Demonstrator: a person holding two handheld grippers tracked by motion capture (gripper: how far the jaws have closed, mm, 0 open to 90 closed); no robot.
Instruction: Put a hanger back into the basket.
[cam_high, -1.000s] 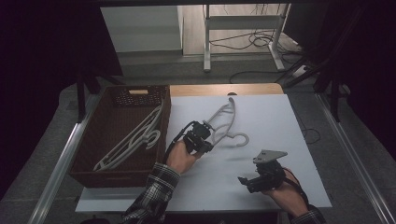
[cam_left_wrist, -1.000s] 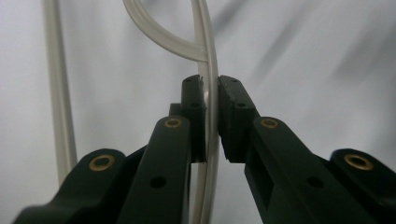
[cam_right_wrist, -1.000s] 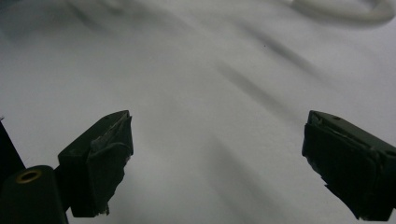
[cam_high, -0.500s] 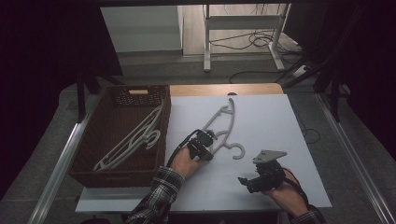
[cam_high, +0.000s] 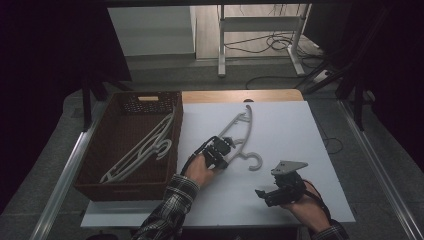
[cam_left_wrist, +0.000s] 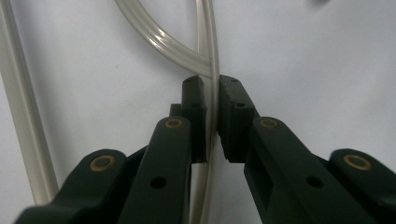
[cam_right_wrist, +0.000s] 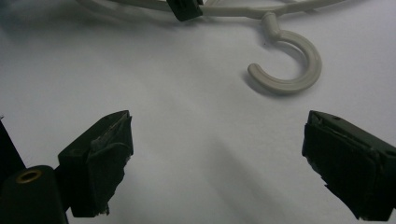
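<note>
Dim room around us, with dark floor, cables and a metal stand beyond a white tabletop (cam_high: 280, 125) that fills the middle of the high view. We hold one claw in each hand, forearms coming in from the bottom edge.

Our left claw (cam_high: 224, 150) sits near the middle of the tabletop, and its jaws have just been closing; they are now clamped on a thin bar of a pale plastic hanger (cam_high: 240, 135). In the left gripper view the two black pads pinch that translucent bar (cam_left_wrist: 211, 93) from both sides, just below where a curved arm of the hanger joins it, with white tabletop behind. The hanger lies flat on the tabletop, its long body running up and away from the left claw, its hook (cam_high: 254, 161) curling toward our right hand.

Our right claw (cam_high: 265, 195) rests low at the near right of the tabletop, well apart from the hanger. In the right gripper view its jaws stand wide, with nothing between them but bare white surface; the hook (cam_right_wrist: 289, 65) lies ahead of them.

At the left, touching the tabletop's edge, stands a brown wicker basket (cam_high: 100, 170) holding more pale hangers (cam_high: 142, 150). A small light tag (cam_high: 148, 98) shows on its far wall; we cannot read any writing on it.
</note>
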